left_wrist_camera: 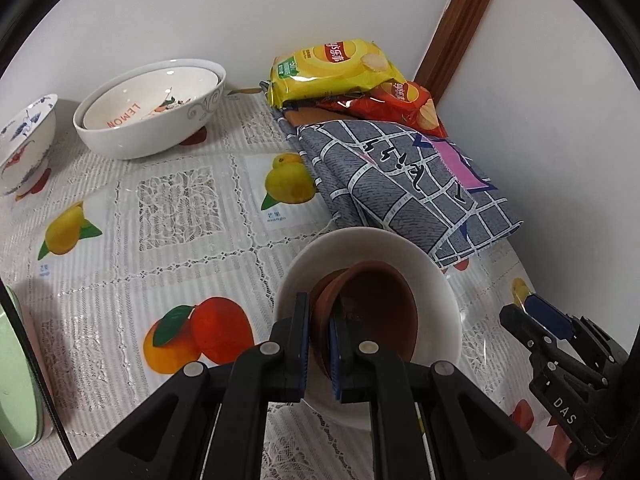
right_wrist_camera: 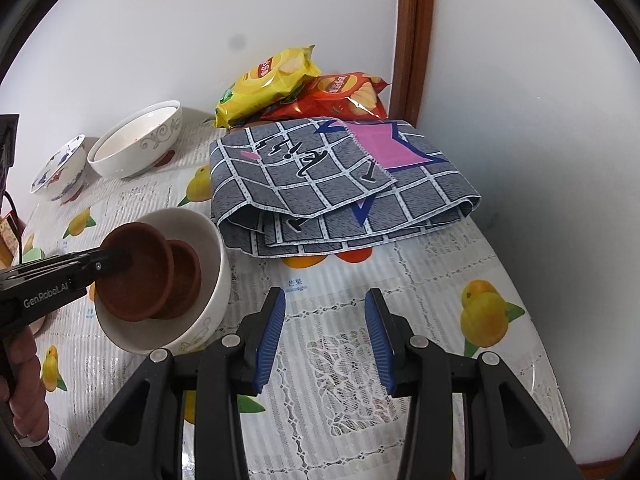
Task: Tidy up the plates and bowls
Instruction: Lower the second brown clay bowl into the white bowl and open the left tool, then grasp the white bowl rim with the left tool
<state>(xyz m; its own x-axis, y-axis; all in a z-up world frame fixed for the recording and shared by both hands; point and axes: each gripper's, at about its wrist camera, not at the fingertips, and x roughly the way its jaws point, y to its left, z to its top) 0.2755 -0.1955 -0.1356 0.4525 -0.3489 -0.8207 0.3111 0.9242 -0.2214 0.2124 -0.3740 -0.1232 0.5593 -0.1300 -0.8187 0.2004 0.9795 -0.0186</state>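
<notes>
The brown clay bowl (right_wrist_camera: 132, 276) is pinched by its rim in the left gripper (left_wrist_camera: 320, 344), the two blue-padded fingers closed tight on the wall, one pad outside and one inside. It hangs tilted over the white bowl (right_wrist_camera: 208, 280), partly down inside it, and leans against a second brown bowl (right_wrist_camera: 186, 276) that already sits in the white one. From the right wrist view the held bowl overlaps the near edge of the seated one; whether they actually touch I cannot tell.

The white bowl stands on the fruit-print tablecloth (right_wrist_camera: 400, 280), just beside the folded grey checked cloth (right_wrist_camera: 332, 184), whose nearest corner lies close to the bowl's far rim.

The right gripper (right_wrist_camera: 326, 332) is off to the right of the white bowl, its fingers spread wide with nothing between them, only tablecloth below. In the left wrist view it shows at the lower right edge (left_wrist_camera: 536, 320).

Further back, near the wall, a large white bowl with grey scrollwork (left_wrist_camera: 156, 120) holds another bowl lettered LEMON (left_wrist_camera: 132, 108) nested inside it. To its left is a blue-flowered bowl (left_wrist_camera: 24, 140), tilted on its foot. At the far left edge of the left wrist view a pale green dish (left_wrist_camera: 18, 380) shows only in part.

In the corner, behind the checked cloth, a yellow crisp packet (right_wrist_camera: 268, 84) lies on top of a red crisp packet (right_wrist_camera: 340, 96), both against the wall beside the brown wooden frame (right_wrist_camera: 412, 40)
</notes>
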